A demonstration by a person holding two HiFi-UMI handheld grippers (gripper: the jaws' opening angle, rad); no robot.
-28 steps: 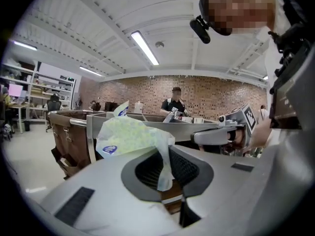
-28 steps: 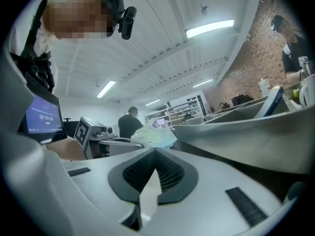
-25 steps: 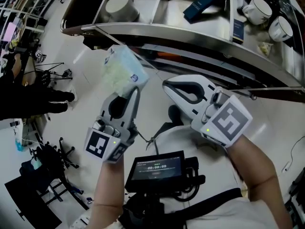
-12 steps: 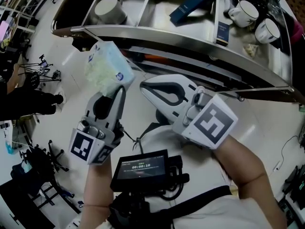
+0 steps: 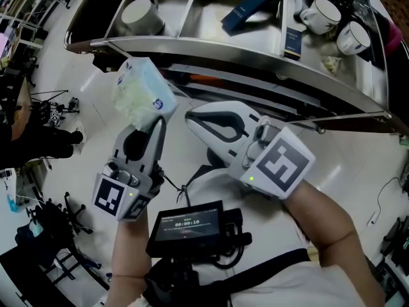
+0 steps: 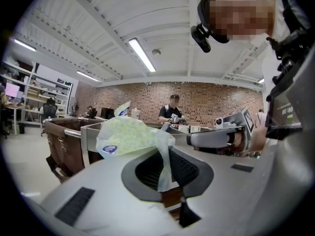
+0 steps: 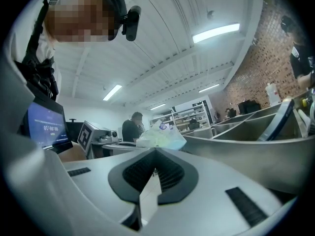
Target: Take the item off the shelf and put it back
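A soft plastic packet [image 5: 140,91] with pale green contents and a blue label hangs below the front rim of the metal shelf [image 5: 192,43]. My left gripper [image 5: 156,123] is shut on the packet's lower edge. In the left gripper view the packet [image 6: 130,134] bulges above the jaws, and its film runs down between the pads at my left gripper [image 6: 165,154]. My right gripper [image 5: 190,117] is beside it, to the right, shut with nothing in it. The right gripper view shows its own tips [image 7: 155,154] closed together and the packet [image 7: 160,136] beyond them.
The shelf's compartments hold a white mug [image 5: 139,15], a long blue box [image 5: 252,8], a small dark box [image 5: 291,40] and two white cups [image 5: 323,11]. A small screen [image 5: 192,226] hangs at the person's chest. Tripods and stands [image 5: 57,101] crowd the floor on the left.
The head view has shifted, so both grippers and the shelf sit further left in it. The left gripper keeps its hold on the packet and the right stays shut.
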